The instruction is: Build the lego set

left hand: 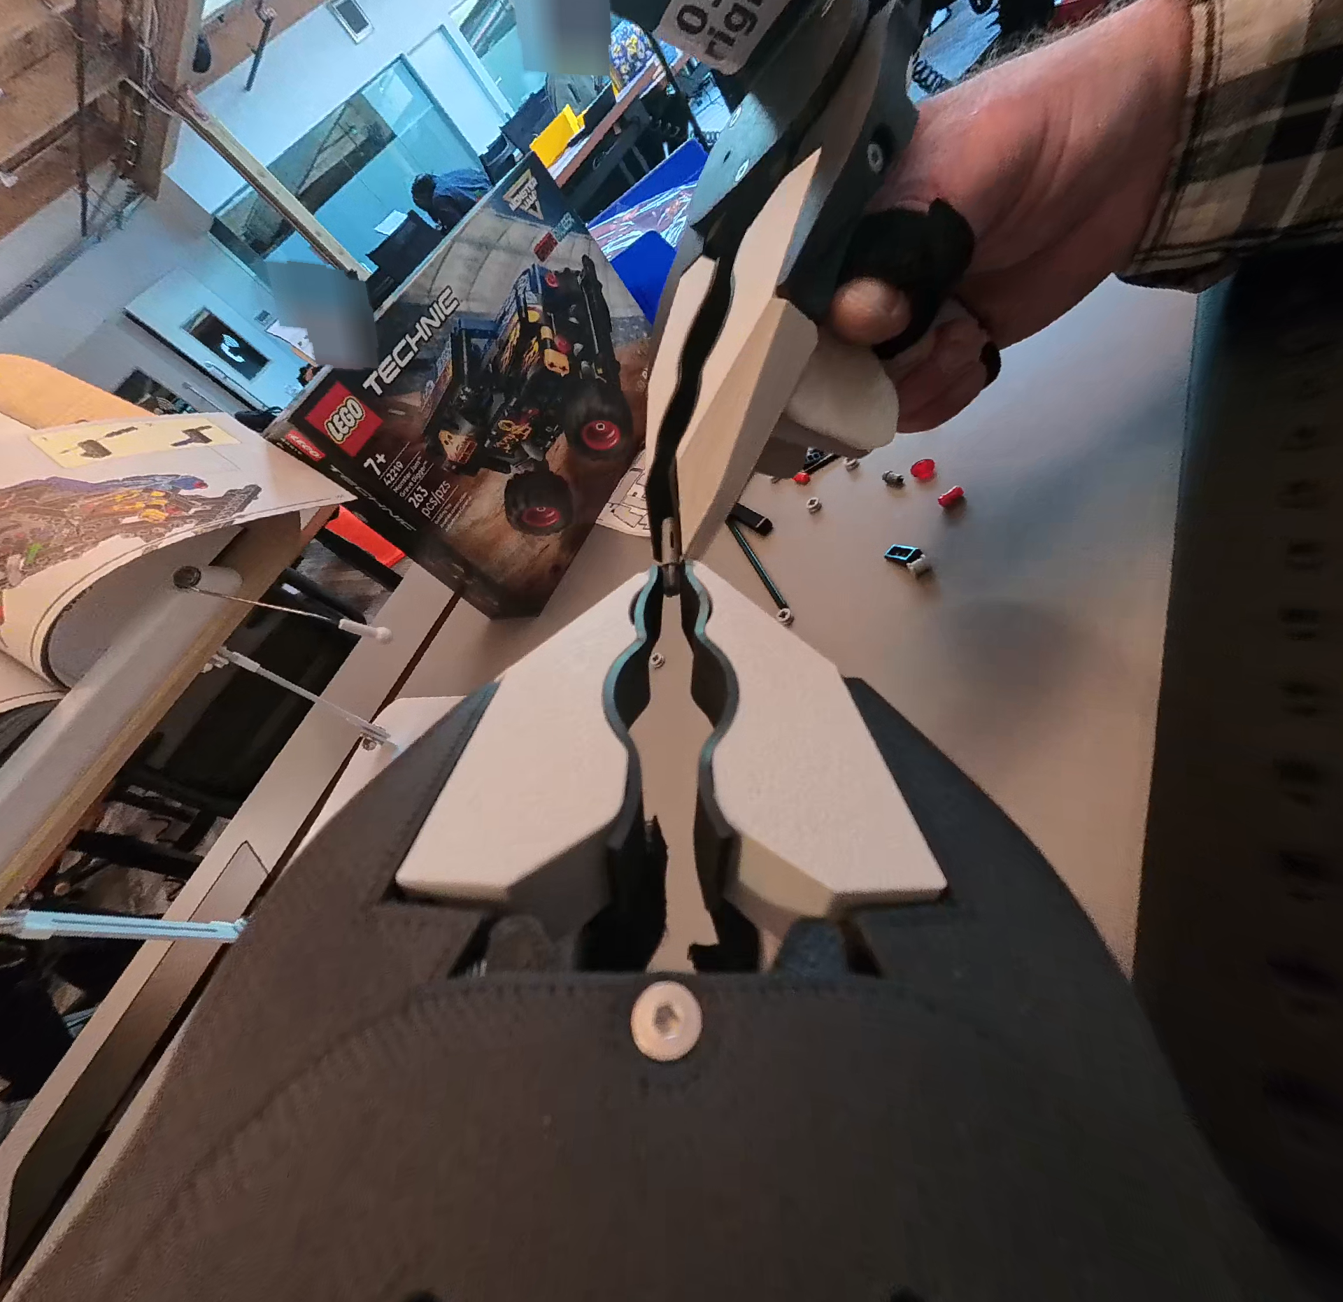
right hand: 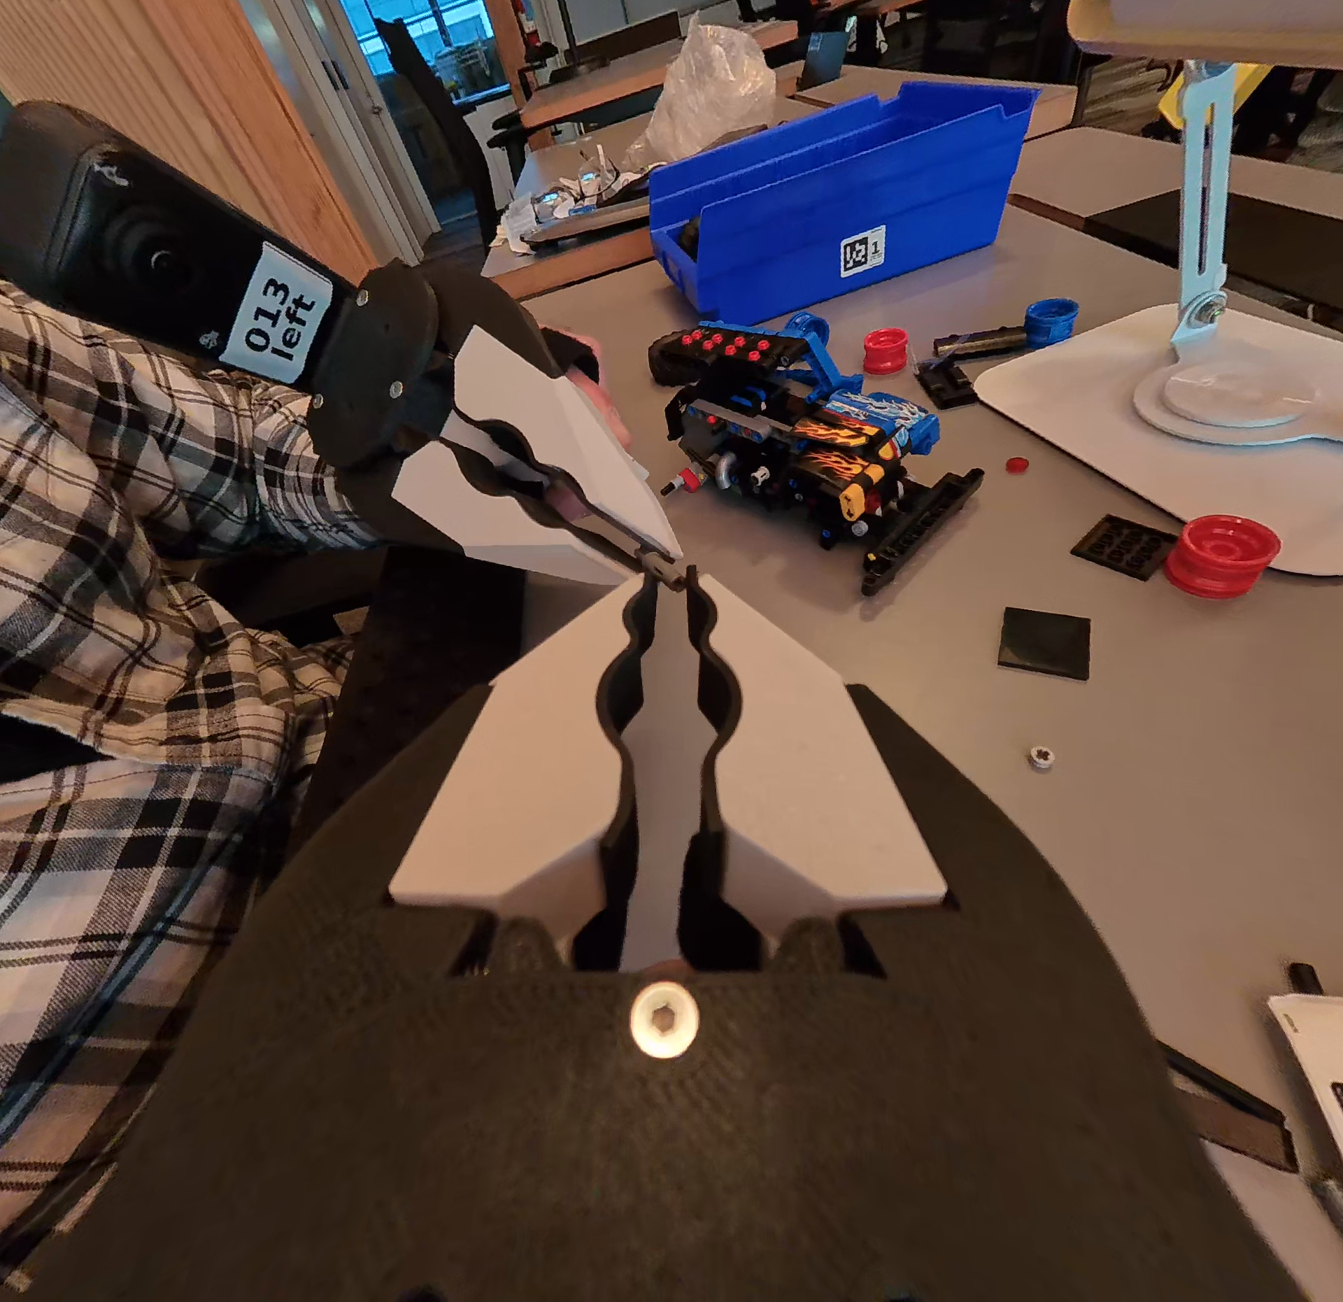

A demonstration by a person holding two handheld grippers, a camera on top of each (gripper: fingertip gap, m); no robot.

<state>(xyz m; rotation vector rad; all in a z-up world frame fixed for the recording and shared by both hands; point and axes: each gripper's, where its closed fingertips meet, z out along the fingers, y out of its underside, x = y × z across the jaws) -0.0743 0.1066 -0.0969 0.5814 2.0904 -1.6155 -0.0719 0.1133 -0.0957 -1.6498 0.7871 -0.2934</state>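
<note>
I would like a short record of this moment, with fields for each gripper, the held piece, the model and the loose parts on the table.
left gripper: shut on small grey piece
right gripper: shut on the same piece, tip to tip with the left
small grey piece: held in the air between both tips, above the table edge
model truck: partly built, on the grey table, no wheels visible on it
red wheel hubs: loose on the table
blue bin: behind the truck
</note>
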